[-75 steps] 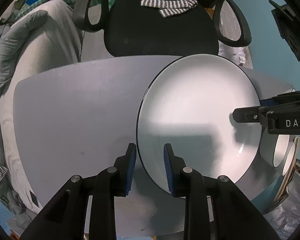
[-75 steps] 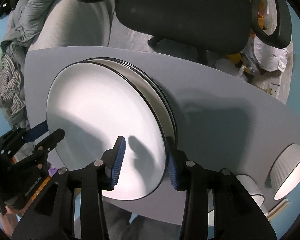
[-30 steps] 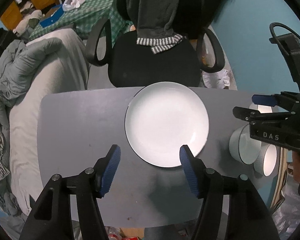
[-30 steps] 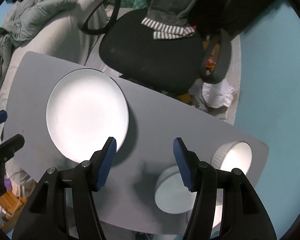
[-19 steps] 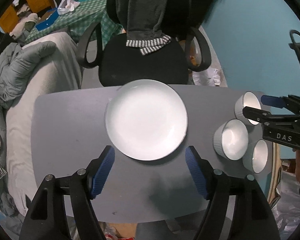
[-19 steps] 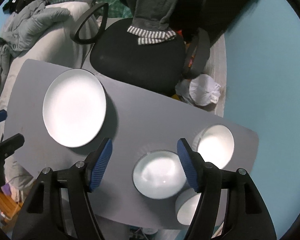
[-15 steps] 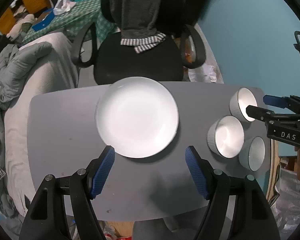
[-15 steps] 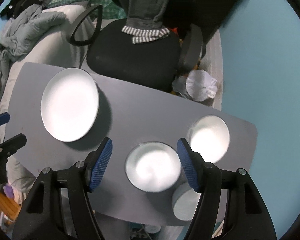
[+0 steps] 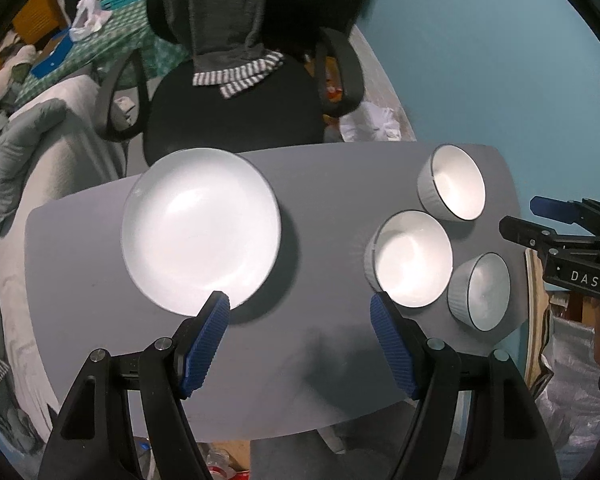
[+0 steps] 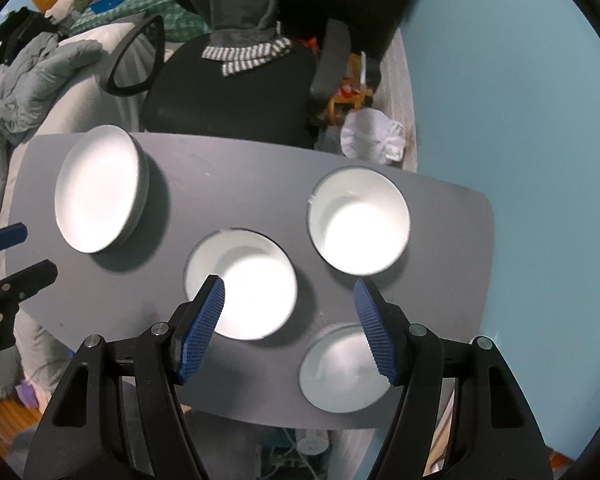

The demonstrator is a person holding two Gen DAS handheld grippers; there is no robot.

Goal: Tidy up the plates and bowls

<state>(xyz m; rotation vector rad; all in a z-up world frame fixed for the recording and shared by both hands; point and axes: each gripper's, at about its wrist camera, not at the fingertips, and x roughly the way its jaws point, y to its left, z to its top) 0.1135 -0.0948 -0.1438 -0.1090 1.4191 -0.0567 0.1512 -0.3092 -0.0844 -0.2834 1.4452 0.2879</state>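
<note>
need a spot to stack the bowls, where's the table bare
Bare gray table lies between the plate stack and the three bowls, and along the near edge under the open left gripper. The bowl end by the right gripper is crowded.

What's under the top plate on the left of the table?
In the right wrist view, more plate rims show beneath the top plate, so it sits on a stack on the table. How many lie under it is hidden.
</note>
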